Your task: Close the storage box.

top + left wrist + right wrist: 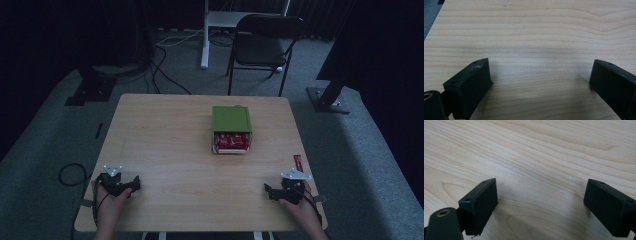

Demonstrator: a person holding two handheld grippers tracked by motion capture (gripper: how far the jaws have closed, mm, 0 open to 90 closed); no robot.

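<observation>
A green box (231, 119) lies near the middle of the wooden table (165, 150), its near end open on red packets (231, 142). One red packet (298, 162) lies apart near the right edge. My left gripper (134, 184) rests at the front left corner, held by a hand, pointing right. My right gripper (269, 191) rests at the front right corner, just in front of the loose packet, pointing left. In the left gripper view the left gripper (540, 72) is open over bare wood. In the right gripper view the right gripper (541, 195) is open too, with nothing between its jaws.
A black folding chair (265, 42) and a white stand (205, 35) sit beyond the table's far edge. Dark stand bases (327, 97) and cables (165, 70) lie on the grey carpet. A cable loop (70, 175) lies left of the table.
</observation>
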